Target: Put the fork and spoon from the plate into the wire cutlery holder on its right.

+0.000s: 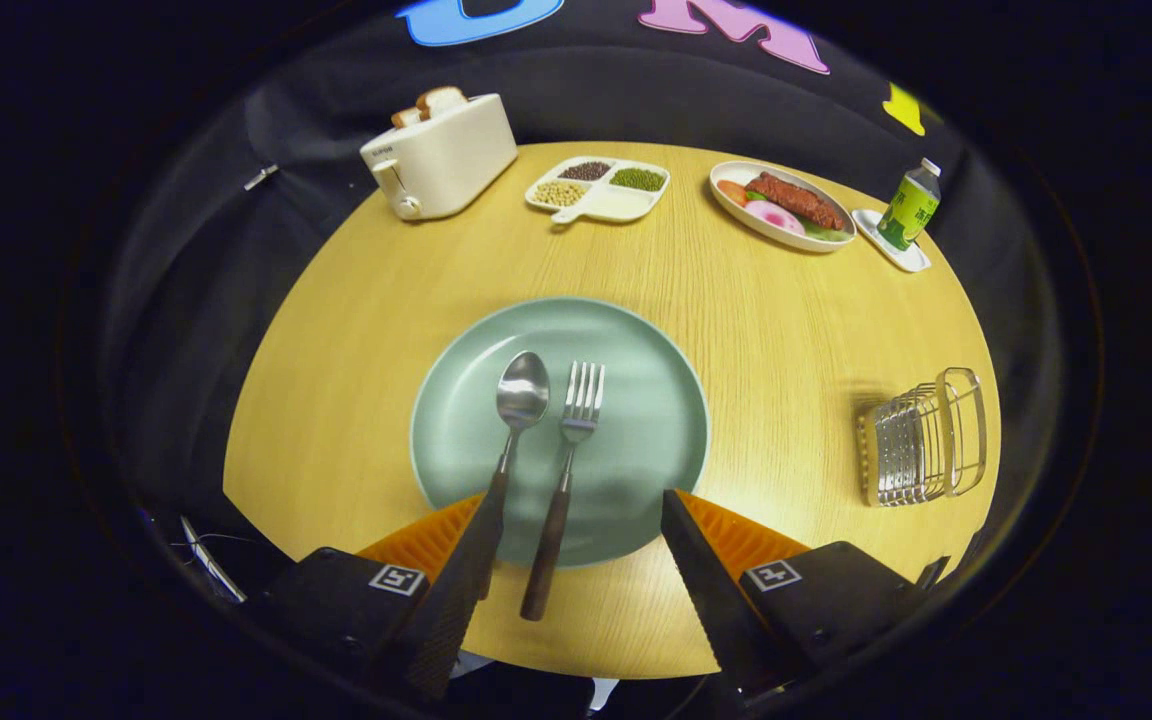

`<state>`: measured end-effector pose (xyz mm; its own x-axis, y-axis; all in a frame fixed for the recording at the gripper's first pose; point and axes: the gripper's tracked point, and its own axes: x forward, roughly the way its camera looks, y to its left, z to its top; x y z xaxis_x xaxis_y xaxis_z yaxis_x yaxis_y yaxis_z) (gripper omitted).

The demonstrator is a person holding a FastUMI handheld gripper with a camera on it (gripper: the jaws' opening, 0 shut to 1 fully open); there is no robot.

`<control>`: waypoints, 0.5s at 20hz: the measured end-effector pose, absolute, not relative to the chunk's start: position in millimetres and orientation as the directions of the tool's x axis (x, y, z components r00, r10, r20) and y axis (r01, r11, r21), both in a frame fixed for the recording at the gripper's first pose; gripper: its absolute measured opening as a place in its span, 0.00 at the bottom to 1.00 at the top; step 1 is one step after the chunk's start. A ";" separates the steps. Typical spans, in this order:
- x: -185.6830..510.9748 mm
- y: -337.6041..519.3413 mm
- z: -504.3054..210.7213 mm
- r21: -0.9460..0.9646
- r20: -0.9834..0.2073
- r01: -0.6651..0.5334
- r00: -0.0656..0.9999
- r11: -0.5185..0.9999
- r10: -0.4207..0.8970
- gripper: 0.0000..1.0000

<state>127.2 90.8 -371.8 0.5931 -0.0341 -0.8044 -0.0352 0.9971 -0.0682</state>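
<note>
Gripper (576, 510) spread wide, holding nothing. Fork (568, 470) and spoon (514, 420) side by side on plate (656, 400), holder (921, 440) well off right. Probably light, stiff, slick metal; better grabbing the dark handles overhanging the rim.

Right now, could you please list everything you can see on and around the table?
table: one, light wood, round, under everything
plate: one, pale green, just ahead of the fingers
spoon: one, steel with dark handle, on the plate, left of the fork
fork: one, steel with dark handle, on the plate
cutlery holder: one, silver wire, right of the plate
toaster: one, cream, bread in it, far left
divided dish: one, white, beans in it
food plate: one, white, far right
bottle: one, green, on a small white tray
gripper: one, black and orange, fingers open, holding nothing
</note>
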 end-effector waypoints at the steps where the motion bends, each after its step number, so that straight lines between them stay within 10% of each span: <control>1: 128.6 88.6 -376.7 -0.087 -0.812 -0.037 0.582 0.996 -0.049 1.00; 10: 127.6 92.0 -412.6 -0.145 -0.888 -0.113 0.452 0.983 -0.079 0.87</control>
